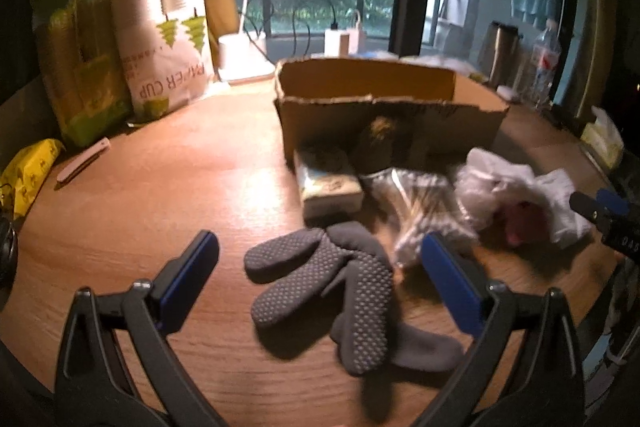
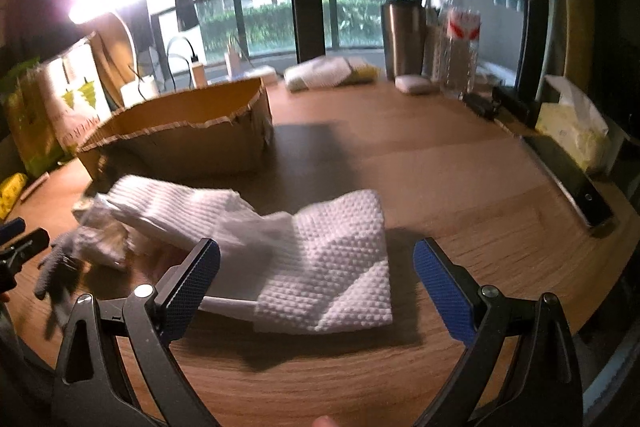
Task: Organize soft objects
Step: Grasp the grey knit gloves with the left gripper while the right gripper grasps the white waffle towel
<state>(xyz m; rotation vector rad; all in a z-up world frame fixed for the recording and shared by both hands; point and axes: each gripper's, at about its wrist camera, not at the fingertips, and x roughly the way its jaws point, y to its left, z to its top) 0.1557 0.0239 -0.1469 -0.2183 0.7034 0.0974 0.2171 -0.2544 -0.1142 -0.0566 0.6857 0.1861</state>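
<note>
Working from the biggest thing down, the desk point(image 2: 460, 179) carries a torn-edged cardboard box point(image 1: 384, 107) at about 12 o'clock from the left tool point(image 1: 320, 259), and that box looks the likely home for the soft things. In the right wrist view a white waffle-weave cloth point(image 2: 332, 267) lies folded flat between the wide-spread jaws of the right tool point(image 2: 316, 271), with the box at 10 o'clock. The left tool also stands wide, empty, with grey dotted gloves point(image 1: 328, 283) lying between its jaws. A small tissue pack point(image 1: 330, 183) sits just before the box. To do this well, I judge each tool should come down low, pinch a doubled fold, not a single edge, then lift clear of the box wall
</note>
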